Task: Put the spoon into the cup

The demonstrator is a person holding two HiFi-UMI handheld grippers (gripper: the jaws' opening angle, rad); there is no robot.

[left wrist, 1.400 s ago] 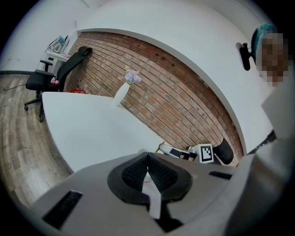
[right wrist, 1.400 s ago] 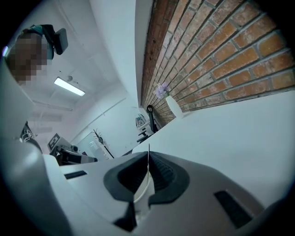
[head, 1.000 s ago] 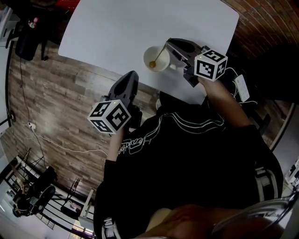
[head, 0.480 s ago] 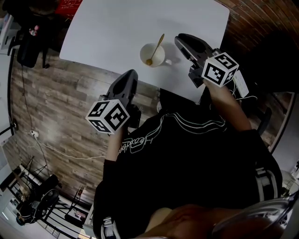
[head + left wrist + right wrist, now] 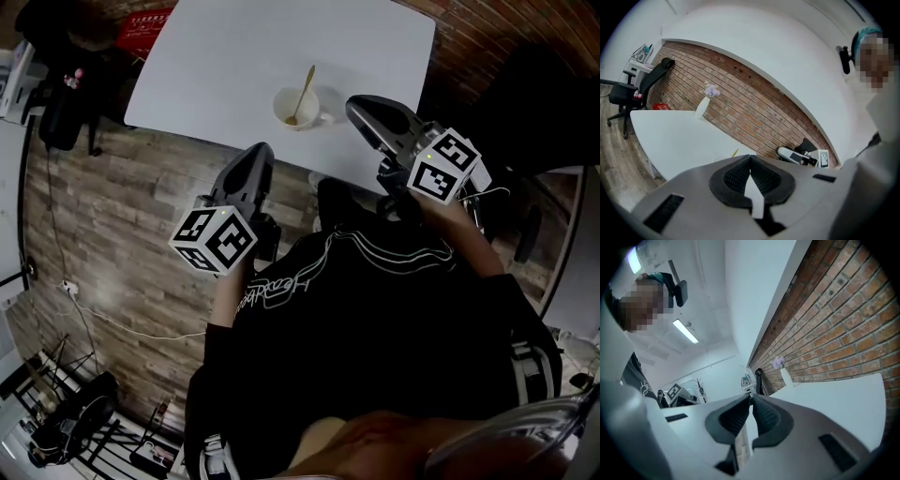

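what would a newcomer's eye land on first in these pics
The white cup near the front edge of the white table, with a golden spoon leaning in it, draws the eye first. Next come the two grippers with marker cubes: the right gripper beside the cup but apart from it, the left gripper over the wood floor short of the table, both with jaws together and empty.

The counter (image 5: pixel 216 56) is plain white, and so is the cup (image 5: pixel 280 101); the spoon (image 5: pixel 306 84) is golden yellow. The left hand-held gripper (image 5: pixel 260 152) and the right hand-held gripper (image 5: pixel 359 105) are dark grey, each with a cube of black-and-white square markers. The floor (image 5: pixel 112 216) shows grey-brown wood planks, the wall (image 5: pixel 754 98) red-brown brick.
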